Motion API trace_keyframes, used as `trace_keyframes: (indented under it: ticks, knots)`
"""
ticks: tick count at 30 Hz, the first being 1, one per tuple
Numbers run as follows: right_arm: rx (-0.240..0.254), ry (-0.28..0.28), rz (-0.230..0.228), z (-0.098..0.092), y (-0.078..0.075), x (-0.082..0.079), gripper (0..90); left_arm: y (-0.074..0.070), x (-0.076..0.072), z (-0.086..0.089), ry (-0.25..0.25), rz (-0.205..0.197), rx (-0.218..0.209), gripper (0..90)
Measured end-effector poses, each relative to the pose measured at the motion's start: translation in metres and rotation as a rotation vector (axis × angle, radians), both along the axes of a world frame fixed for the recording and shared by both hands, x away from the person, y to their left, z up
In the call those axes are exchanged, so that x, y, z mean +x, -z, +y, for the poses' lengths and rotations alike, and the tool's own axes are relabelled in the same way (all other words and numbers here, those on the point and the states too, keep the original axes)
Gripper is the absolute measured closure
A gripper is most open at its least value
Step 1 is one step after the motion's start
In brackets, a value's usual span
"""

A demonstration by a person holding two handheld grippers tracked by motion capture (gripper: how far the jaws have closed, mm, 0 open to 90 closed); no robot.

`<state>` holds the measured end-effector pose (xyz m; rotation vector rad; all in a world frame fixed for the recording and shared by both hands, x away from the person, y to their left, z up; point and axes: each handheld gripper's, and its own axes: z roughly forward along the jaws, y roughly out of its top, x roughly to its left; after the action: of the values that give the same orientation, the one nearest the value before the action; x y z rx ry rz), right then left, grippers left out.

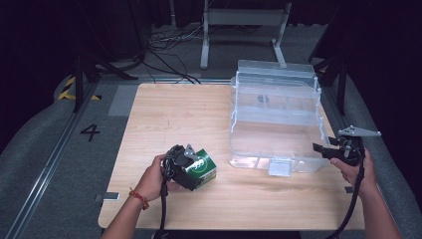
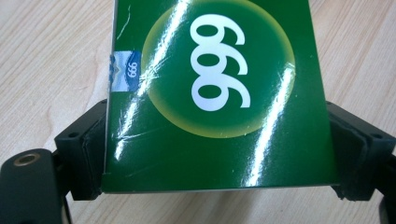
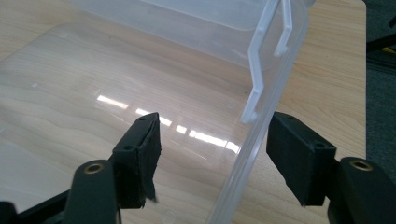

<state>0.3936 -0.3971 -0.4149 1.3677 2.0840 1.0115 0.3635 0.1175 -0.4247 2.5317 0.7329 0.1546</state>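
Note:
A glossy green box (image 2: 215, 93) marked "999" lies on the wooden table (image 1: 164, 114) near its front left. My left gripper (image 2: 219, 116) is shut on the green box (image 1: 205, 167), with a black pad against each of its long sides. In the high view the left gripper (image 1: 196, 173) points right over the box. A clear plastic bin (image 1: 273, 119) stands at the right, open at the top. My right gripper (image 3: 215, 135) straddles the bin's near right wall (image 3: 254, 140), one jaw inside and one outside, with gaps on both sides. In the high view the right gripper (image 1: 319, 149) sits at the bin's front right corner.
A white latch clip (image 3: 266, 60) hangs on the bin's wall just beyond the right jaws. The table's right edge (image 1: 348, 164) lies close to the right hand. Dark floor, cables and a metal stand (image 1: 244, 30) lie beyond the far edge.

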Motion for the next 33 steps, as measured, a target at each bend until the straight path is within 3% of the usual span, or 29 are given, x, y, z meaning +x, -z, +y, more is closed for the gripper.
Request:
trace_keyframes:
  ticks: [4, 6, 7, 10, 11, 13, 21, 26, 33]
  knots:
    - [-0.018, -0.016, 0.0, -0.002, 0.003, -0.002, 46.6, 0.002, 0.001, -0.002, 0.003, 0.012, 0.012, 12.8]
    - [-0.037, -0.015, -0.003, -0.004, 0.006, -0.003, 53.1, 0.002, 0.001, -0.003, 0.01, 0.004, 0.041, 13.0]
    - [-0.016, -0.021, -0.003, -0.004, 0.006, -0.004, 53.7, 0.003, 0.001, -0.004, 0.007, 0.009, 0.04, 13.0]
    - [-0.039, -0.014, -0.011, -0.002, 0.006, -0.005, 54.9, 0.001, 0.001, -0.007, 0.056, 0.006, 0.109, 13.4]
    - [-0.043, -0.015, -0.012, -0.001, 0.006, -0.005, 54.8, 0.001, 0.001, -0.008, 0.065, -0.003, 0.11, 13.5]
    - [-0.051, -0.019, -0.011, 0.001, 0.005, -0.006, 54.8, -0.001, 0.003, -0.009, 0.076, 0.023, 0.143, 13.7]
    - [-0.069, -0.041, 0.003, 0.018, 0.003, -0.011, 54.0, -0.004, 0.001, -0.008, 0.1, 0.054, 0.209, 14.1]
    - [-0.08, -0.053, 0.012, 0.034, 0.001, -0.013, 54.0, -0.004, -0.008, 0.002, 0.136, 0.049, 0.217, 14.2]
    - [-0.086, -0.06, 0.016, 0.054, 0.001, -0.014, 53.8, -0.004, -0.023, 0.016, 0.144, 0.055, 0.227, 14.2]
